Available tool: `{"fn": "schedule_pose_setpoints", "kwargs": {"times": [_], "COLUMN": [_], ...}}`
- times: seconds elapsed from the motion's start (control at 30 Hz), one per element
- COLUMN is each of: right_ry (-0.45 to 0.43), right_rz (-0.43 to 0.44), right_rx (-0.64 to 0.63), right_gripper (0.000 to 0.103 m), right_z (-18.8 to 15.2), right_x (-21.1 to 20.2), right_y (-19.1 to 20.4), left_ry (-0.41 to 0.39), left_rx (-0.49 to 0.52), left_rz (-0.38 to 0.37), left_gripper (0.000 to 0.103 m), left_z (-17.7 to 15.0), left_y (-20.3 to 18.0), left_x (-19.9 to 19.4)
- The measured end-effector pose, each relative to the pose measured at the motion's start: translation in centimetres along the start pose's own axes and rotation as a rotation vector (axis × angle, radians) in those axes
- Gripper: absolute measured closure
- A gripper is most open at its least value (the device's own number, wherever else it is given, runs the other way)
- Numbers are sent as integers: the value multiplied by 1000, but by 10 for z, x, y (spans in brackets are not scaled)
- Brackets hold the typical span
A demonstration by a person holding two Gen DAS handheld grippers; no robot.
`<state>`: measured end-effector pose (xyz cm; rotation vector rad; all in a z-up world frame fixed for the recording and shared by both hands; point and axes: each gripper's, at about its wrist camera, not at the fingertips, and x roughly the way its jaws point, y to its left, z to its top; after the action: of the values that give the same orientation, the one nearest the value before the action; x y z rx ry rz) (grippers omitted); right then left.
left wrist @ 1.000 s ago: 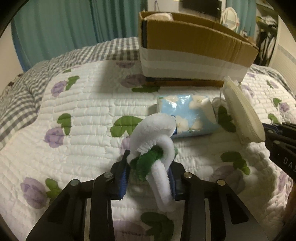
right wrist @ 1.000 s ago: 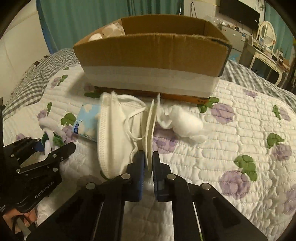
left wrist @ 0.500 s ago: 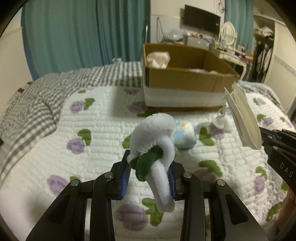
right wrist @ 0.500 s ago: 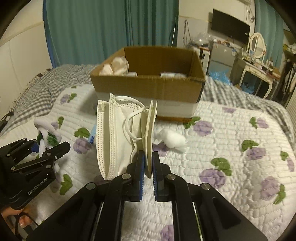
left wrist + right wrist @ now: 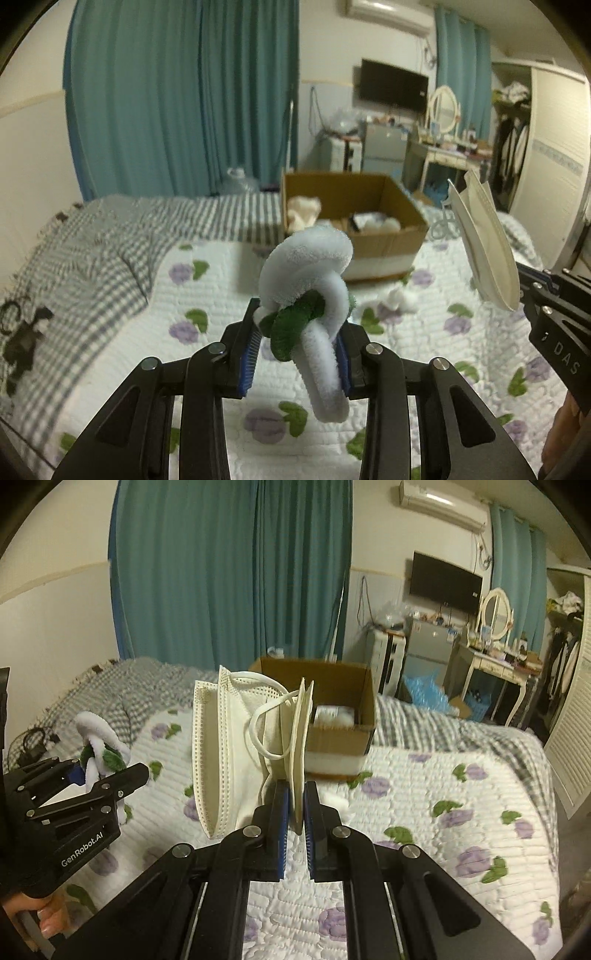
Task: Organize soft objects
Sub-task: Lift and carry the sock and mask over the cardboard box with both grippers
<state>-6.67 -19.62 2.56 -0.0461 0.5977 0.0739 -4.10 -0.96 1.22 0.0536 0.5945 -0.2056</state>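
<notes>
Since both soft things are headed for the cardboard box [image 5: 354,225] on the bed [image 5: 443,797], I'm holding them clear above the quilt: left tongs [image 5: 297,354] clamped on the fuzzy white-and-green knot [image 5: 310,273], right tongs [image 5: 294,821] pinching the face mask [image 5: 236,753] edge.

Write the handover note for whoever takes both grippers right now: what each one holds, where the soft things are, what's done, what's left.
Left gripper: fingers shut on the white and green chenille toy, held above the quilt.
Right gripper: fingers shut on the edge of the white face mask, also in the air.
Cardboard box: open, on the bed ahead of both grippers, with several white soft items already inside.
Left to do: drop the toy and the mask into the box, then fetch the cotton tuft lying on the quilt in front of the box.
</notes>
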Motion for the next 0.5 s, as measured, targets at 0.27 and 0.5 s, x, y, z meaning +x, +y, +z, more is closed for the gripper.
{"fn": "schedule_pose_setpoints", "kwargs": {"times": [0.27,0.5], "right_ry": [-112,-196], "right_rz": [-17,-22], "right_rx": [22,28], "right_gripper": [95,95], "right_z": [22,41], "right_x": [-52,-84], "right_y": [-4,-10], "left_ry": [-91,-164], "left_rx": [18,24], "left_rz": [-10,-30], "left_gripper": [69,69], "left_z": [23,46], "left_y": [-8,-17], "left_x": [-36,-56]}}
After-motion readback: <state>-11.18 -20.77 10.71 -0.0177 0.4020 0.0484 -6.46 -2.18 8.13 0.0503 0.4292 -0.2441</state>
